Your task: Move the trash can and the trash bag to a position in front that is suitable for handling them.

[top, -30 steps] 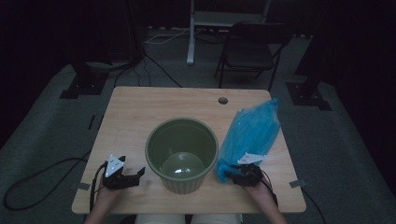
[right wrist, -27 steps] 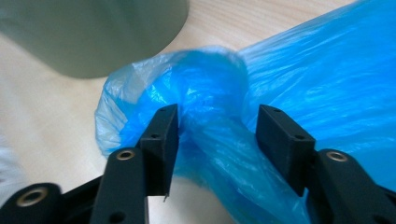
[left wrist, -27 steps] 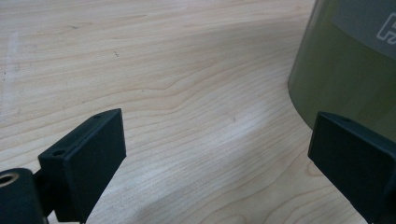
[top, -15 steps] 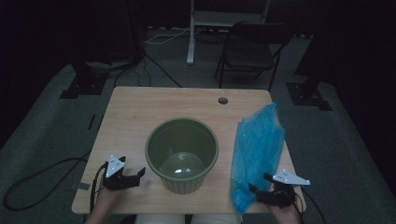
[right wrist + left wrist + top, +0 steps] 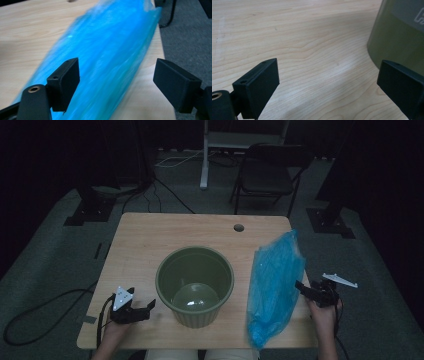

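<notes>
At about eight o'clock on the light wooden table (image 5: 150, 240), my left gripper (image 5: 142, 309) rests low with its jaws spread wide and nothing between them; in the left gripper view bare wood grain lies between the jaws, and the olive wall of the pot stands just beside the right-hand one. At the table's centre sits the round olive-green plastic pot (image 5: 195, 285), upright, with a clear domed lid (image 5: 195, 297) lying inside on its bottom. At about four o'clock the crumpled blue plastic bag (image 5: 274, 287) stretches from the table's near edge toward two o'clock. My right gripper (image 5: 302, 289) hangs at the table's right edge, just beside the bag; its jaws have just been opening and now stand wide, with the bag (image 5: 100, 57) in front of and partly between them, ungripped.
</notes>
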